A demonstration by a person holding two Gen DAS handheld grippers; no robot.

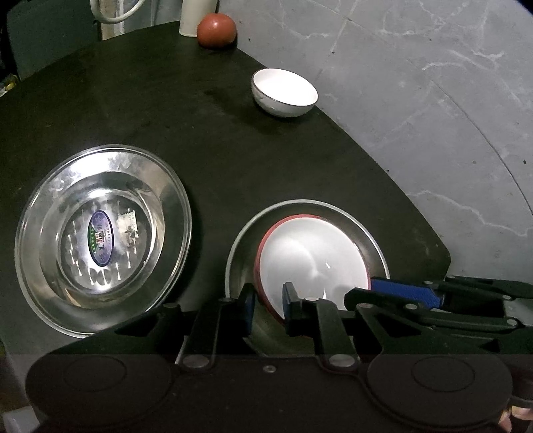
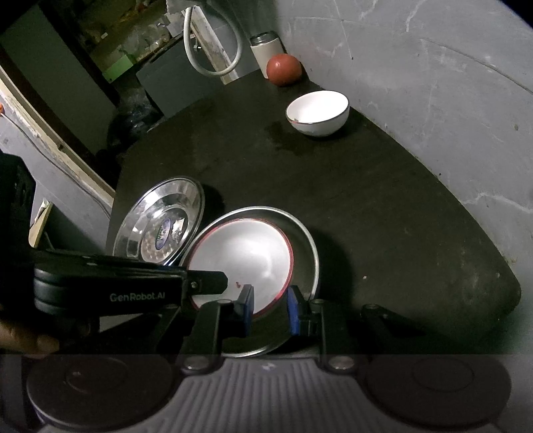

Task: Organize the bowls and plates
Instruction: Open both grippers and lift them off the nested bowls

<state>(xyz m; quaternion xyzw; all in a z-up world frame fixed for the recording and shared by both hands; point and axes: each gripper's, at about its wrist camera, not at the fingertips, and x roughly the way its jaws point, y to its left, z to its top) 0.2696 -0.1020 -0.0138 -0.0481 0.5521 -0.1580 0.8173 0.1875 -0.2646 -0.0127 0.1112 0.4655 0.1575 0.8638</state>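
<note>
The red-rimmed bowl (image 1: 313, 256), white inside, sits within a shallow steel plate (image 1: 366, 233) near the right front corner of the dark surface (image 1: 233, 150). Both tools grip this bowl by its rim. The left tool (image 1: 269, 308) has its two blue-padded fingers (image 1: 289, 299) closed on the bowl's near edge, one finger outside the red wall and one inside on the white. The right tool (image 2: 269, 308) holds the same bowl from its own side, its pads (image 2: 293, 309) pinching the rim, one over the white interior and one outside, above the steel plate (image 2: 309, 246). In the left wrist view the right tool's blue pad (image 1: 404, 293) reaches in over the bowl's right edge; in the right wrist view the left tool's black body (image 2: 133, 283), marked GenRobot.AI, crosses in from the left.

A second steel plate (image 1: 103, 239) with an oval sticker in its middle lies just beside the first, toward the surface's left edge, and they do not seem to touch. A small white bowl (image 1: 283, 92) stands alone close to the surface's right edge, well apart from the plates. At the far corner a red tomato (image 1: 216, 30) rests just beside a pale cup (image 2: 266, 50).
</note>
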